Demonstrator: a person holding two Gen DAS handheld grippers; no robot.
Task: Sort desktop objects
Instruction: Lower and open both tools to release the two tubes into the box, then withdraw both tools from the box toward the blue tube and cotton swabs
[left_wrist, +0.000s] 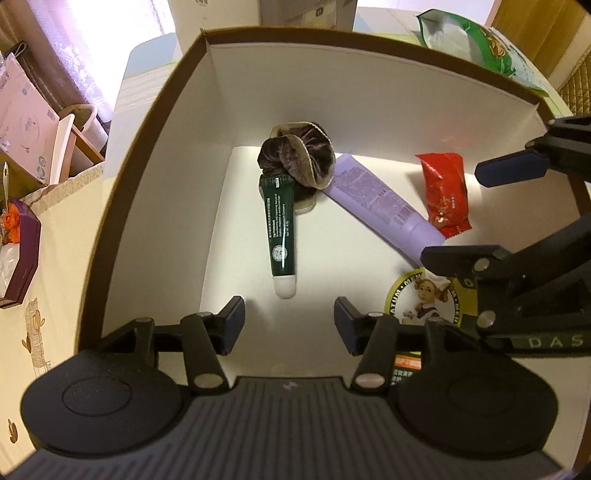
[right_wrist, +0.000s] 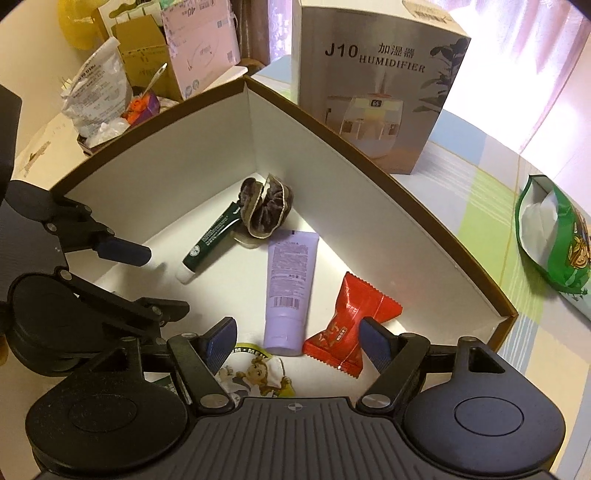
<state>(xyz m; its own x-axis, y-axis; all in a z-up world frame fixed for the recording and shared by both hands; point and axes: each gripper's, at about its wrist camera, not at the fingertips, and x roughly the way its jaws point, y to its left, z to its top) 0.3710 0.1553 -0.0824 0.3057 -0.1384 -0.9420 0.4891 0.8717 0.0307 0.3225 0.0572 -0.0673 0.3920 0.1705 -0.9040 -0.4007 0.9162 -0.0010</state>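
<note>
Sorting box (left_wrist: 369, 66), brown outside and white inside, already holds five items. Dark velvet scrunchie (left_wrist: 295, 158) sits nearest the far corner. Green tube (left_wrist: 280, 229) has its crimped end touching the scrunchie and its white cap toward the near wall. Lilac tube (left_wrist: 380, 199) lies beside it with its top end under the scrunchie's edge. Red snack packet (left_wrist: 445, 195) sits just beside the lilac tube, toward the right wall. A round-label packet with a cartoon girl (left_wrist: 424, 299) lies against the near wall, partly hidden by gripper linkage.

Left gripper (left_wrist: 290, 325): jaws parted, nothing between the pads, hanging over the green tube's cap end. Right gripper (right_wrist: 299, 341): jaws wide, empty, over the lilac tube's cap and the red packet. Both released.

Judgement: drop-off step looks done for these items. Next move calls for lifting both clear of the box walls and going for what's left on the table; the green snack bag (right_wrist: 554, 240) beyond the right wall is one candidate.
</note>
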